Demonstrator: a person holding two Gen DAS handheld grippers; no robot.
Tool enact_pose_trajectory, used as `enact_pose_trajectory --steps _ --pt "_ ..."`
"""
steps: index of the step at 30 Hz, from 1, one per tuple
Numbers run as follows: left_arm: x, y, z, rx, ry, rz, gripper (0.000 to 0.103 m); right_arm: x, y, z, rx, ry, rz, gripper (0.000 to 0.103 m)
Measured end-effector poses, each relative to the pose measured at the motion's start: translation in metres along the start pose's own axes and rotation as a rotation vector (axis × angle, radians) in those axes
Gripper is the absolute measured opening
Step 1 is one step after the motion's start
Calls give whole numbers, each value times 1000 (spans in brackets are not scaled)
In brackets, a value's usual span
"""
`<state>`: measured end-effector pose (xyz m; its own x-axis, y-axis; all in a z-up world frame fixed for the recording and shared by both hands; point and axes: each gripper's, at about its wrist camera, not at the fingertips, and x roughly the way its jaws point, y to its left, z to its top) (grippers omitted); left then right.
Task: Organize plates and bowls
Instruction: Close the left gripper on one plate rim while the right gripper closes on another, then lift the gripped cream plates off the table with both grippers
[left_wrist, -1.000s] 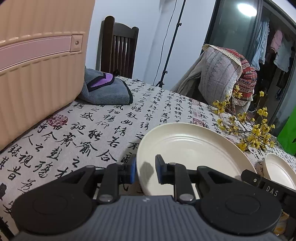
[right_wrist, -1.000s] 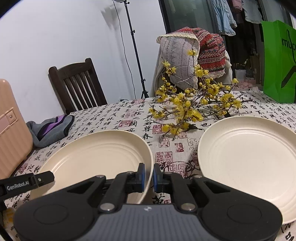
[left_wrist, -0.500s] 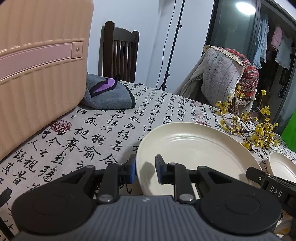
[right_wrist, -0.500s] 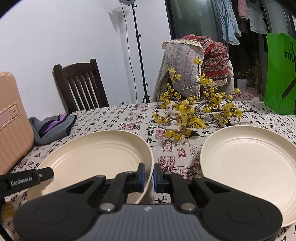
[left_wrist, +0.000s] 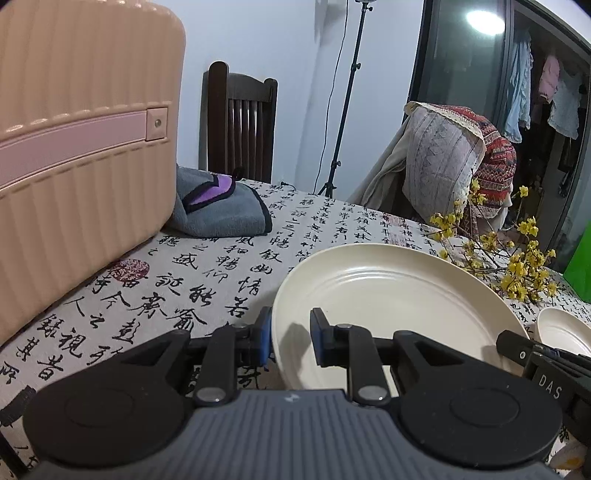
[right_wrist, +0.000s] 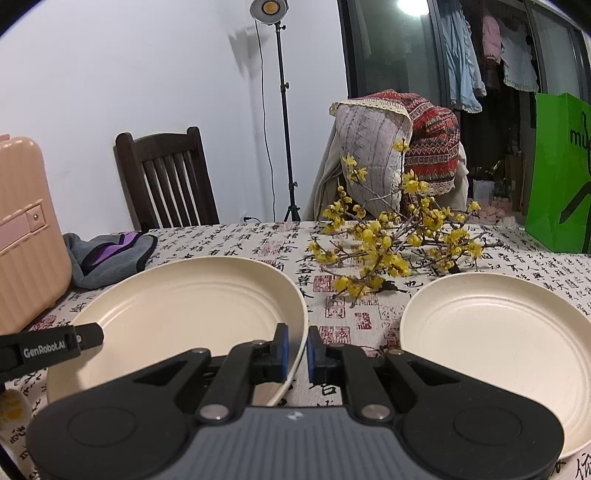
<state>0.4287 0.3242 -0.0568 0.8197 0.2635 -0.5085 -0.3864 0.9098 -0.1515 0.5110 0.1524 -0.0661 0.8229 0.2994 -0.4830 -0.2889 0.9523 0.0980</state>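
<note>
Both grippers grip the same cream plate (right_wrist: 177, 306) by opposite sides of its rim. The right gripper (right_wrist: 296, 349) has its blue-padded fingers (right_wrist: 282, 347) clenched on the rim's right side, the thin edge pinched between them. The left gripper (left_wrist: 290, 338) straddles the left side of the rim – one finger outside the plate (left_wrist: 388, 299), the other over its inner slope, pads closed on it. The plate sits over the near edge of the table (left_wrist: 221, 266), close to its middle; whether it rests on the calligraphy-print tablecloth (right_wrist: 369, 317) or is raised off it I cannot tell.

A second cream plate (right_wrist: 495, 339) lies flat on the cloth to the right, apart from the first, toward the table's near right corner. Between and behind the two plates lies a spray of yellow blossom branches (right_wrist: 391, 243).

At the table's left edge stands a ribbed peach suitcase (left_wrist: 81, 140), upright, with a folded grey-and-purple cloth (left_wrist: 221, 206) just beside it. A green paper bag (right_wrist: 557, 177) stands at the far right corner. Beyond the far edge – a dark wooden chair (right_wrist: 166, 177), a light stand (right_wrist: 280, 110) and a second chair draped with patterned blankets (right_wrist: 399, 147).
</note>
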Motion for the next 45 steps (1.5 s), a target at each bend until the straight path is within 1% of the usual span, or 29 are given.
enact_pose_trajectory --steps 11,20,26,30,34,45 --pt "-6 -1 2 -4 -28 4 22 -7 3 0 -14 -33 -6 10" --pt "-15 8 4 -45 -39 4 22 -16 10 -2 -29 -49 -10 10" --pt "-24 10 7 -59 -62 -3 22 -22 16 1 -24 -49 -16 10" --pt "-33 7 8 -53 -93 -18 22 -32 16 5 -24 -63 -28 10" --pt "-45 1 6 -27 -124 -9 22 -42 11 8 2 -66 -20 10" --pt "-62 -9 4 -1 -129 24 22 -67 9 13 -18 -88 -13 10"
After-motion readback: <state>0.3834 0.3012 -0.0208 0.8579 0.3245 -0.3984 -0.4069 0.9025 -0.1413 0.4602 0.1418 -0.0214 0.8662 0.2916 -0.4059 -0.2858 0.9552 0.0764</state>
